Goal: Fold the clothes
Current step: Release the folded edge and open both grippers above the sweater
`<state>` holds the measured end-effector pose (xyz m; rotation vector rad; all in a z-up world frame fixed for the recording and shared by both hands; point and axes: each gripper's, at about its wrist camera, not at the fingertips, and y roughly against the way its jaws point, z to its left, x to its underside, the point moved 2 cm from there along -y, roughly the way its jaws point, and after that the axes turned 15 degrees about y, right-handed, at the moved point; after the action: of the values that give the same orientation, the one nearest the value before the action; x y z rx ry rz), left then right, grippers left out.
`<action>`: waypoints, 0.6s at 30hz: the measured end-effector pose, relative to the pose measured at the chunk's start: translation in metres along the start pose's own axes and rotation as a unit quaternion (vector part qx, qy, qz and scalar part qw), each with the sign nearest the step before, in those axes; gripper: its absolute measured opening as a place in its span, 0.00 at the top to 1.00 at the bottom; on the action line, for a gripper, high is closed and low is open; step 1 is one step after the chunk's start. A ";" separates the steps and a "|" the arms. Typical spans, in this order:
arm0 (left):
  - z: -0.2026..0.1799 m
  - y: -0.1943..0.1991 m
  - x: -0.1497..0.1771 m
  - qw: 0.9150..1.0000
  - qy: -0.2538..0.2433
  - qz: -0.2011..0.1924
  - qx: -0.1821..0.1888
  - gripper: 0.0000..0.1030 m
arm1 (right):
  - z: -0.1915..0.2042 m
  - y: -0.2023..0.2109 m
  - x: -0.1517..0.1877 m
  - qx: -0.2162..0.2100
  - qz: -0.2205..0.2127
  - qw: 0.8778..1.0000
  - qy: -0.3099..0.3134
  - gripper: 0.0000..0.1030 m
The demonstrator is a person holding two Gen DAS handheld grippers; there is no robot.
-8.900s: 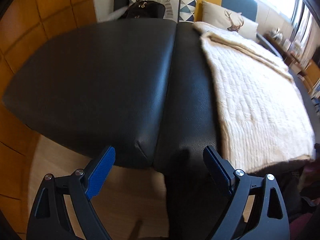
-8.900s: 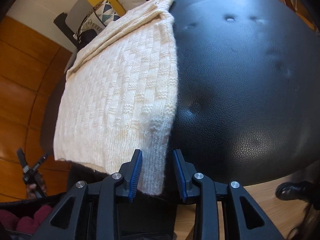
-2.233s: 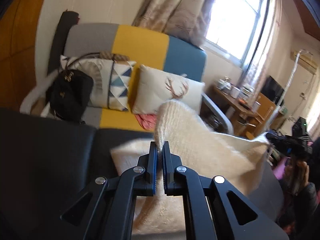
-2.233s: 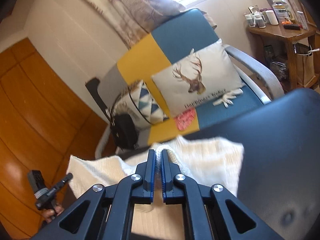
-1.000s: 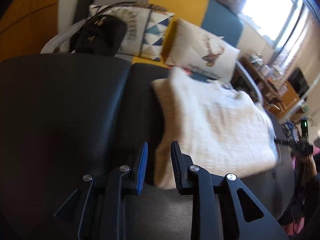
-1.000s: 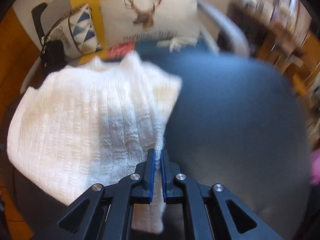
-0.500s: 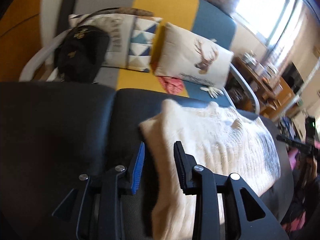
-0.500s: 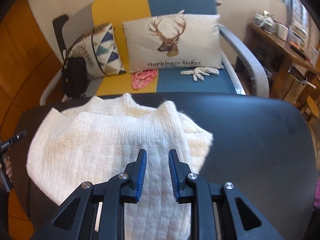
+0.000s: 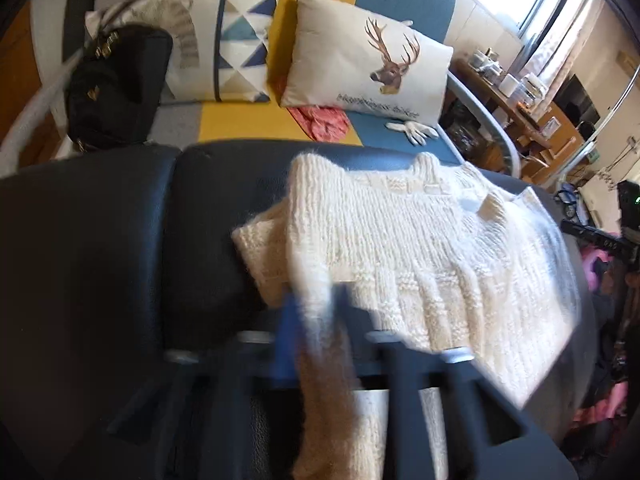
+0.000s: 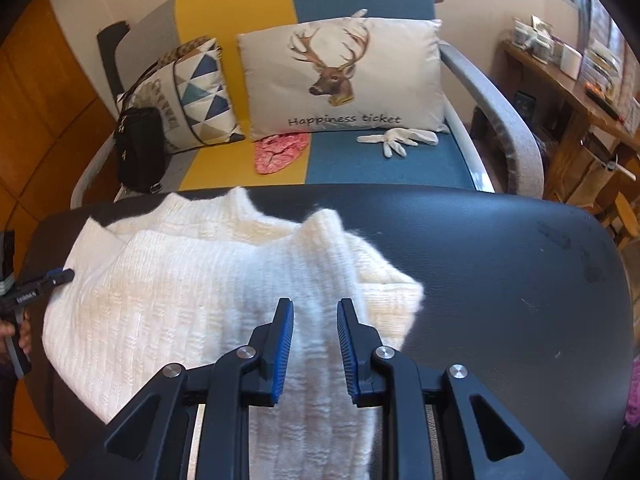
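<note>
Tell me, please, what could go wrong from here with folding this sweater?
1. The left claw is shut on a thin, fuzzy strip of the sweater. A pull may stretch the knit or drag the folded layers askew across the black cushion.
2. The right claw is closing with a raised fold between its pads, not yet pinched. It may catch only the top layer, so the fold would come apart when lifted.
</note>
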<state>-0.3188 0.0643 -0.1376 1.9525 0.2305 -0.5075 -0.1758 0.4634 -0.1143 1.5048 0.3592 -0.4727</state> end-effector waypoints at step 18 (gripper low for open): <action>-0.003 0.027 -0.004 0.995 0.021 -0.097 -0.013 0.94 | 0.008 -0.048 -0.027 0.035 0.044 0.997 0.058 0.96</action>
<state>-0.3116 0.0558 -0.1126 1.9272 0.4545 -0.5871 -0.2234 0.4576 -0.1416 1.6134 0.3698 -0.3319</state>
